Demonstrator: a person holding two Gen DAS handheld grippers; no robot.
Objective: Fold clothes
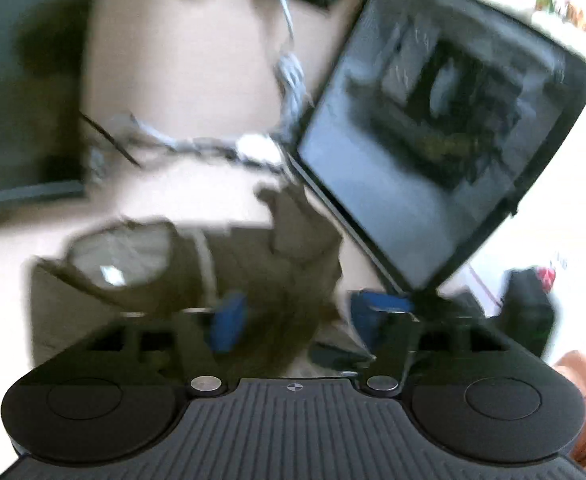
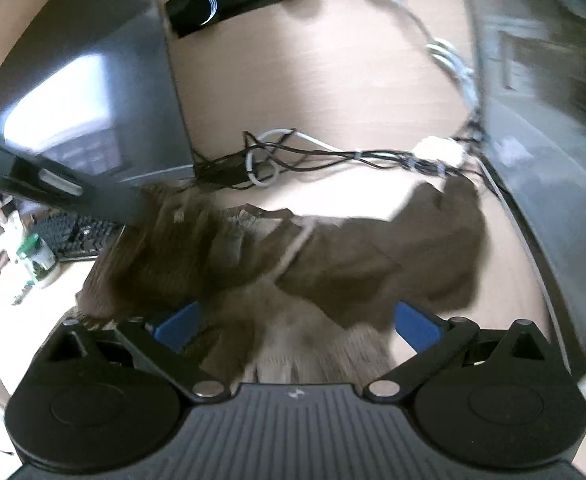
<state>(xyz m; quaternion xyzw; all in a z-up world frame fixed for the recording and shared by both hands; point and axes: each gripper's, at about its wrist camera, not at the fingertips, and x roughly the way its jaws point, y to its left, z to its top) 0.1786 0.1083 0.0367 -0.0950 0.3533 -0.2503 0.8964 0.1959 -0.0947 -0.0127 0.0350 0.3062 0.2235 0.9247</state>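
Note:
A dark brown garment (image 1: 253, 264) lies crumpled on the light wooden desk (image 1: 181, 60); its pale inner lining and a white cord show at the left. My left gripper (image 1: 303, 318) hovers just above it, blue pads apart, with cloth seen between them but not pinched. In the right wrist view the same brown garment (image 2: 353, 256) spreads across the desk (image 2: 313, 72), one part reaching toward the cables. My right gripper (image 2: 297, 326) stands wide open over its near edge, cloth beneath and between the fingers. Both views are blurred.
A dark monitor (image 1: 433, 128) stands tilted at the right of the left wrist view. Tangled cables (image 2: 333, 156) run behind the garment, between one monitor (image 2: 93, 92) and another screen (image 2: 553, 120). A keyboard (image 2: 77, 236) and small clutter sit at the left.

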